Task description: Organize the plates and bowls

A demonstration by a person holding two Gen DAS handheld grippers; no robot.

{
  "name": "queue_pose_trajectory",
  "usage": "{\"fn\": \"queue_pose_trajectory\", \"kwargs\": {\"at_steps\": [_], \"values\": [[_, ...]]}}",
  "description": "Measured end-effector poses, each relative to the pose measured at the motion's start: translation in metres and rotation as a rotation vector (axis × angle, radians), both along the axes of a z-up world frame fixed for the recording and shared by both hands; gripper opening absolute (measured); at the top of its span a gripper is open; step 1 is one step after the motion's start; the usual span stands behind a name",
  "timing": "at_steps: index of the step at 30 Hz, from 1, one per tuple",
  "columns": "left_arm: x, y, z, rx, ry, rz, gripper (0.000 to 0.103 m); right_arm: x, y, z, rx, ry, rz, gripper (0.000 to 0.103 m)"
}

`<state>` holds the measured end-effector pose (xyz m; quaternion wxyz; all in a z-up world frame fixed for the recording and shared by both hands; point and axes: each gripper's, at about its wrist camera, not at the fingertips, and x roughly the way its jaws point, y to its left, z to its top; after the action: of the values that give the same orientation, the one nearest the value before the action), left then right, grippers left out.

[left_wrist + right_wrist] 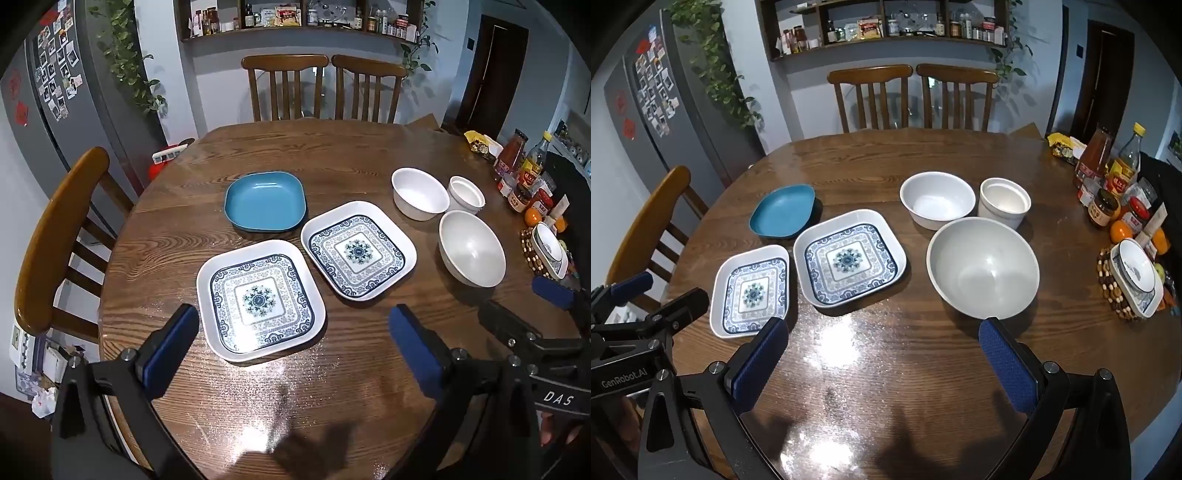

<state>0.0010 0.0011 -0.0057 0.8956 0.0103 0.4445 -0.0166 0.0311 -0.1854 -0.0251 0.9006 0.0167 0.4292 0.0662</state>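
On the round wooden table [332,155] lie two square white plates with blue patterns, a near one [260,299] [751,291] and a right one [357,250] [849,258]. A blue square dish [265,201] [783,211] sits behind them. To the right stand a large white bowl [472,248] [983,267], a medium white bowl [420,193] [937,199] and a small white cup-bowl [466,195] [1004,202]. My left gripper [295,332] is open and empty above the near plate's front edge. My right gripper [882,343] is open and empty in front of the large bowl.
Sauce bottles and jars [1108,177], oranges [1121,232] and a patterned bowl on a beaded trivet [1134,277] crowd the table's right edge. Two chairs [321,88] stand at the far side and one chair [55,240] at the left.
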Motion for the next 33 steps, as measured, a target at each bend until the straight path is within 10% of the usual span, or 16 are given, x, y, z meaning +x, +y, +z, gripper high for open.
{"fn": "queue_pose_trajectory", "kwargs": {"at_steps": [33], "values": [[0.0034,-0.0083,-0.0037,0.005,0.011,-0.031,0.102,0.0018,-0.0063,-0.0006,-0.009,0.005,-0.011,0.103]]}}
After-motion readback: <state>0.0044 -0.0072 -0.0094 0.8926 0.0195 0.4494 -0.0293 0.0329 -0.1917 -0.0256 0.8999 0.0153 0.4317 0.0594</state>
